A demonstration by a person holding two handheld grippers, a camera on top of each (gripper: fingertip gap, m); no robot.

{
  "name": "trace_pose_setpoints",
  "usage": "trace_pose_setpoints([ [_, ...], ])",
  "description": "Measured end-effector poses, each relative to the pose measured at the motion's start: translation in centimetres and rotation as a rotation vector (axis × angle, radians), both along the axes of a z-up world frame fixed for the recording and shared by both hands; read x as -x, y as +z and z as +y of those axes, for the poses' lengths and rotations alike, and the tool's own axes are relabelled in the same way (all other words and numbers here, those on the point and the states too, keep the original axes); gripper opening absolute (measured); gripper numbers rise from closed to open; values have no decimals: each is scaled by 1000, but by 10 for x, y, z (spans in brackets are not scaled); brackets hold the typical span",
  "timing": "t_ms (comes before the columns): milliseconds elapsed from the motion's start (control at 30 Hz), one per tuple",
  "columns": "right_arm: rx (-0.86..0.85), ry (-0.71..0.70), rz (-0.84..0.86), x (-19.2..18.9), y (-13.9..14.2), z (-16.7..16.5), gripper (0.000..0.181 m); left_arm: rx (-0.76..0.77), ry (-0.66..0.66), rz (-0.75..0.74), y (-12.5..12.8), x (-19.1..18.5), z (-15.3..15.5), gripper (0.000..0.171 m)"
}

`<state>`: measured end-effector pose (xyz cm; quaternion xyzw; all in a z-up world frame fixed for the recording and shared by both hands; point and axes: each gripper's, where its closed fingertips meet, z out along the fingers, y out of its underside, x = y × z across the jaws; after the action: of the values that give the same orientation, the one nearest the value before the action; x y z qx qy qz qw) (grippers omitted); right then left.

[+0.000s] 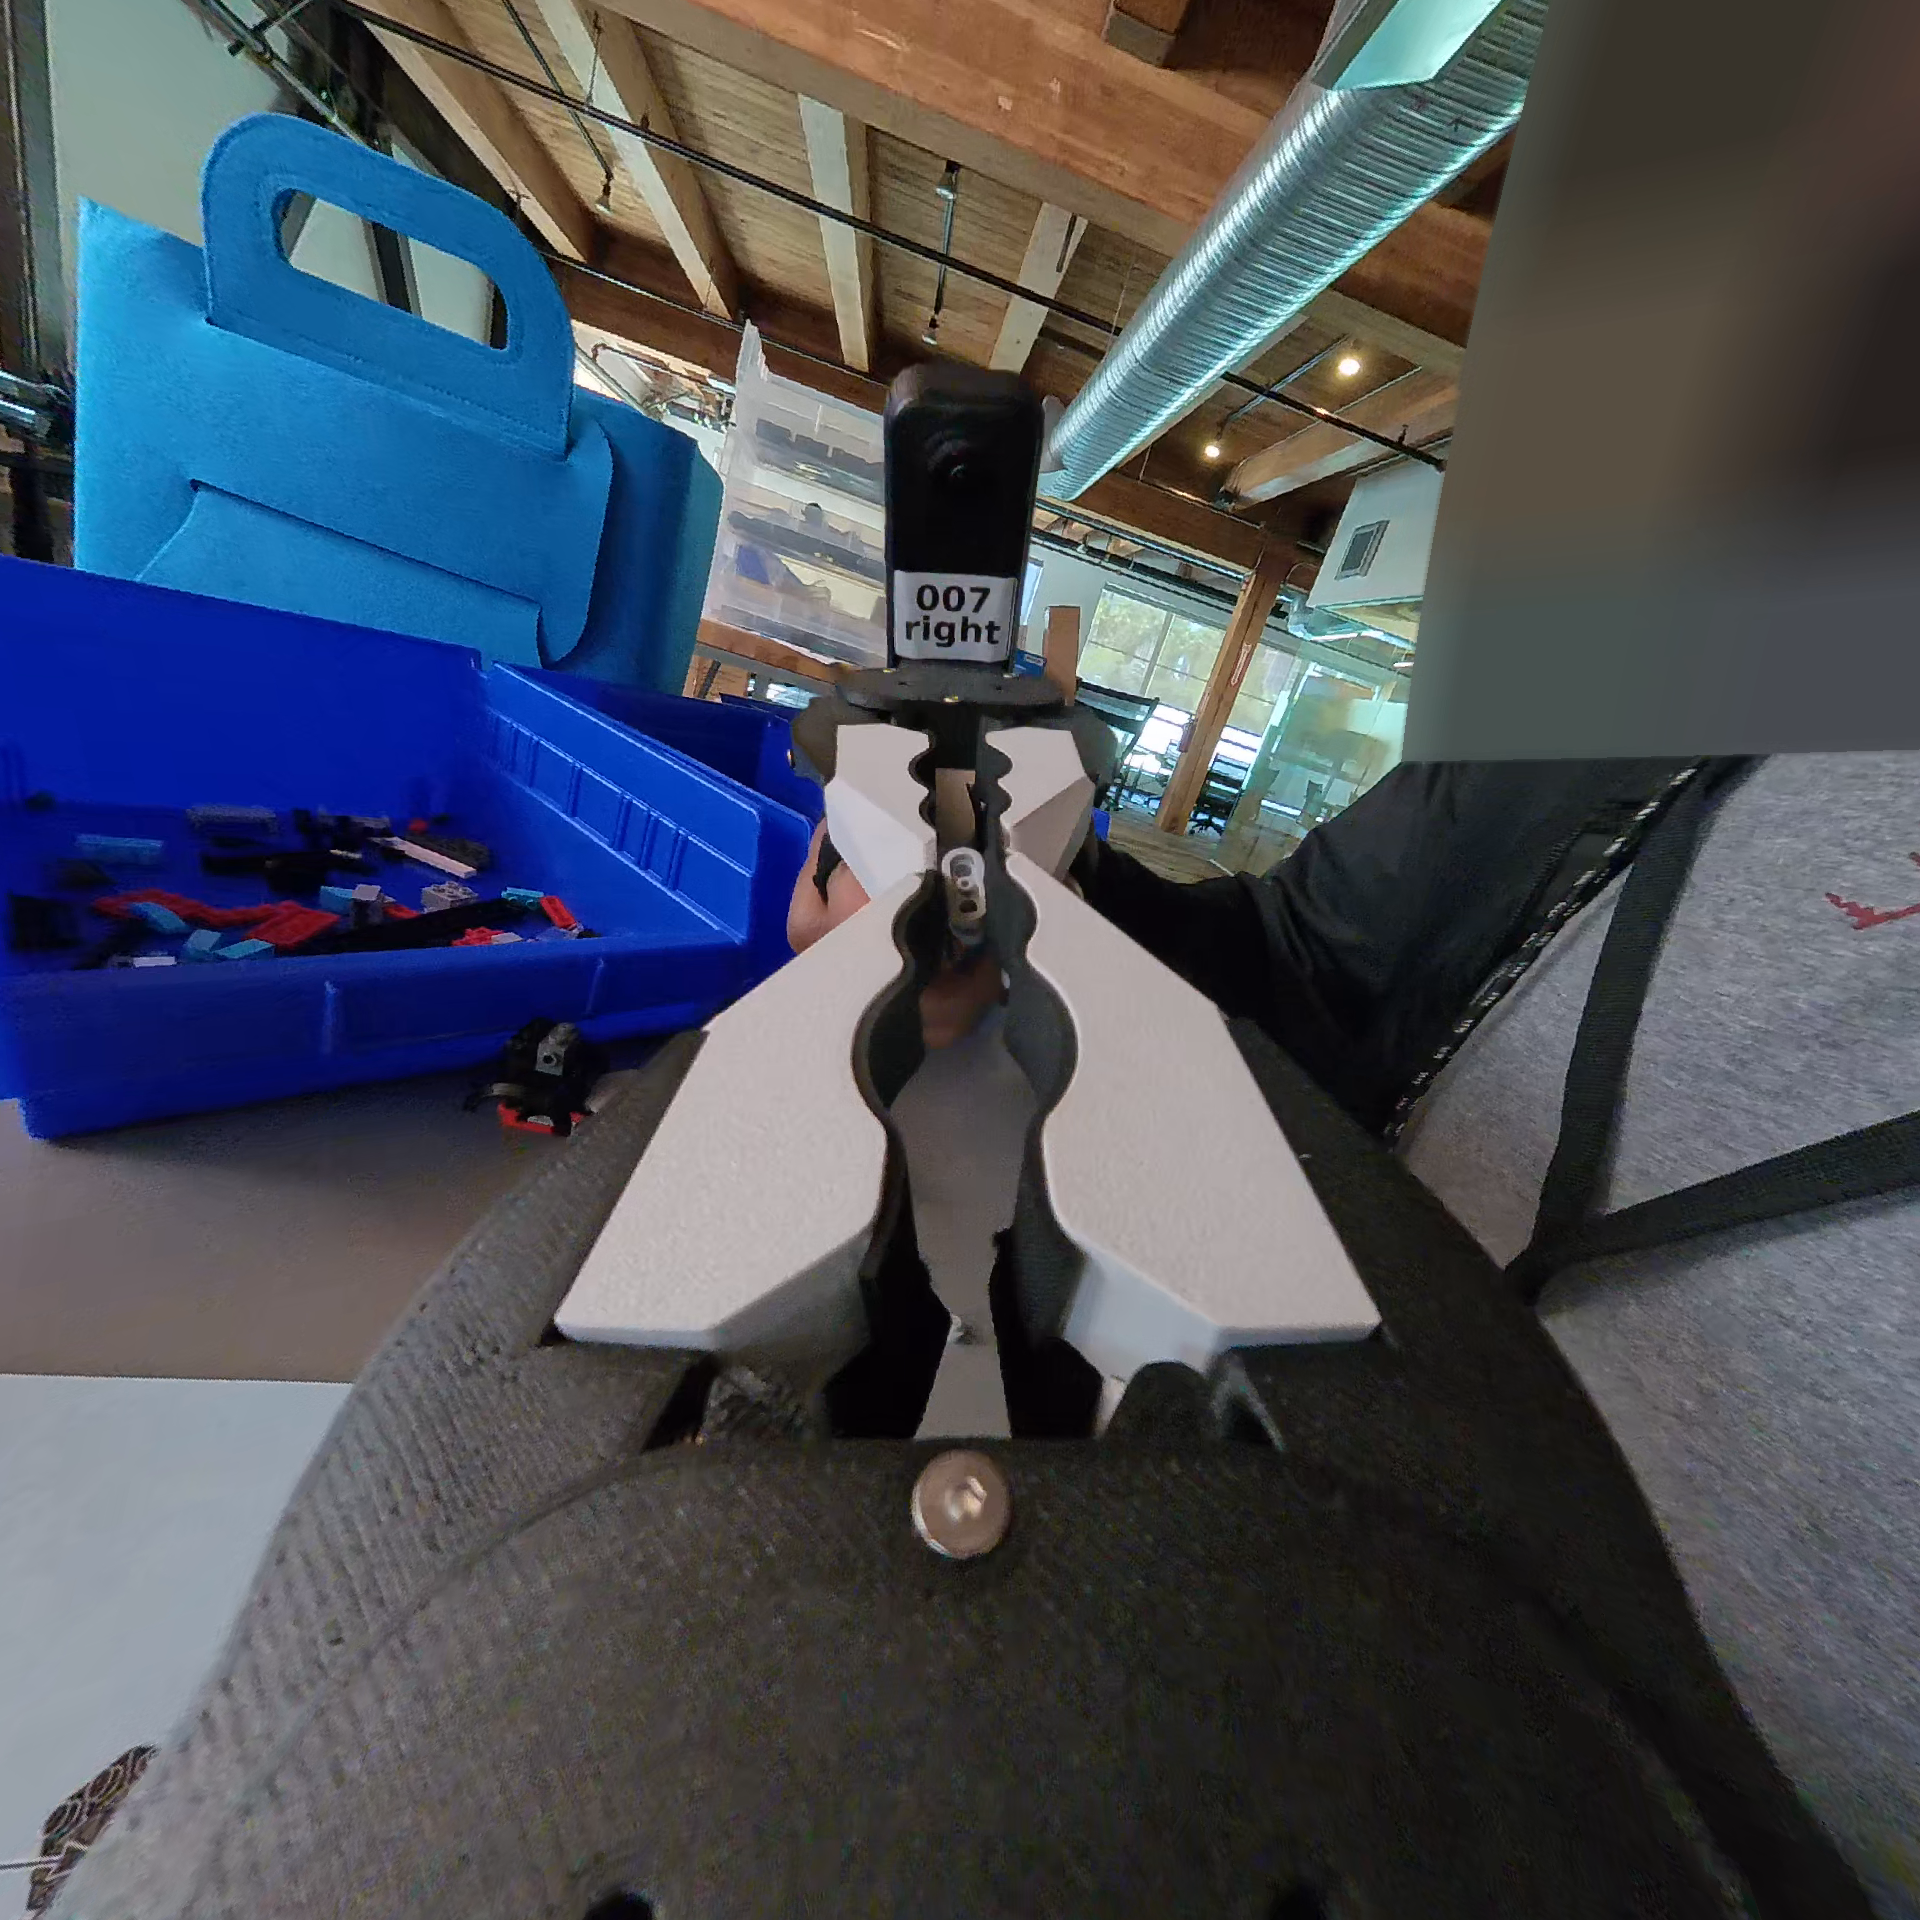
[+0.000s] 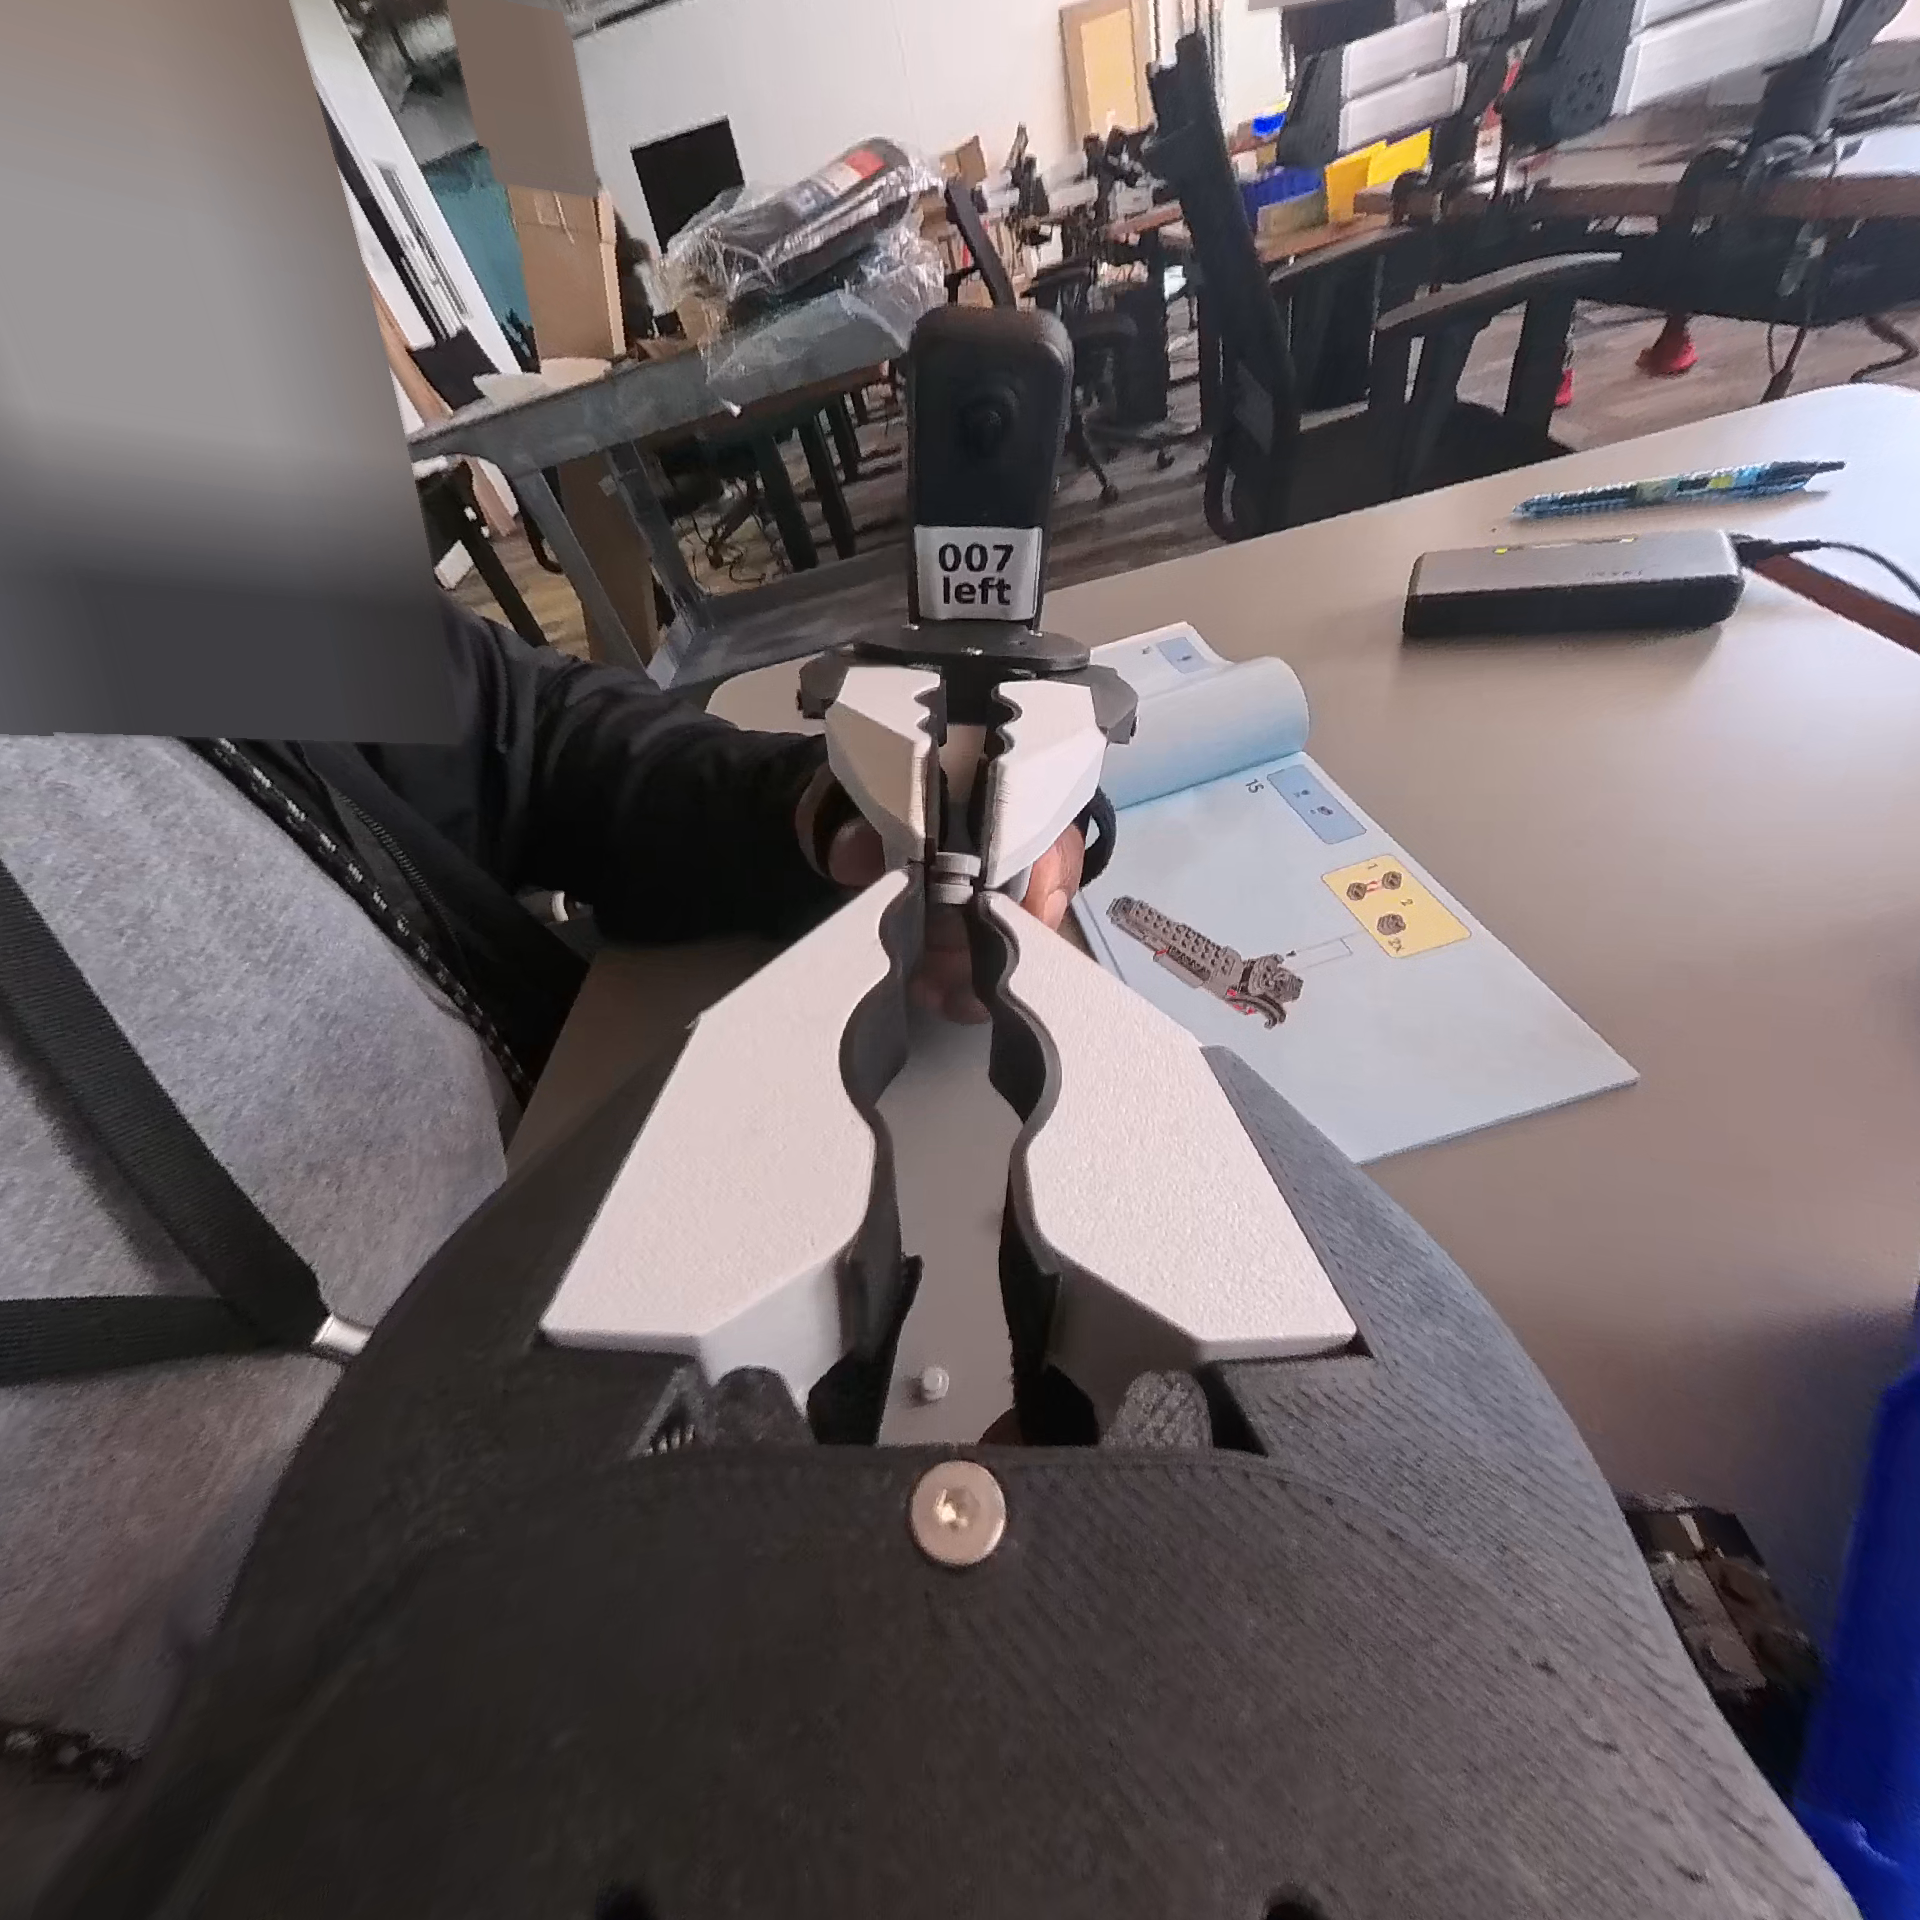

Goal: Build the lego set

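Barely visible: small grey piece (image 1: 964, 896) between both grippers' pinched tips.

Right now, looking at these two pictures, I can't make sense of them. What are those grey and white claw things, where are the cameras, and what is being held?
There is no robot here: a person holds a two-finger gripper in each hand, and each carries a wide-angle camera looking along its fingers. One picture comes from the left gripper, the other from the right gripper, so each also sees the other facing it, tip to tip. Between the tips sits a small pale grey lego piece; both grippers seem closed on it, probably joining parts. On the table lie an open instruction booklet and a black box with a cable. The left view shows a blue bin of loose bricks and a small black and red assembly beside it.
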<state>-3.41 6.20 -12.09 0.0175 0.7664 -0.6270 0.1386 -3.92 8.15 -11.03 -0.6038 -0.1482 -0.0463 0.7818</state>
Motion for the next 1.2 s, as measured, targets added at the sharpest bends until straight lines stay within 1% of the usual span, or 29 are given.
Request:
trace_pose_setpoints([
  [567, 92, -20, 6, 4, 6, 0, 8, -58, -47, -78, 5, 2, -4, 9],
  [767, 106, -20, 0, 3, 6, -1, 8, -53, -48, -73, 5, 1, -3, 9],
  [900, 154, -14, -6, 1, 9, -2, 8, -51, -47, -55, 8, -1, -4, 10],
  [1200, 269, 4, -82, -2, 16, -4, 8, -70, -52, -54, 14, -2, -5, 12],
])
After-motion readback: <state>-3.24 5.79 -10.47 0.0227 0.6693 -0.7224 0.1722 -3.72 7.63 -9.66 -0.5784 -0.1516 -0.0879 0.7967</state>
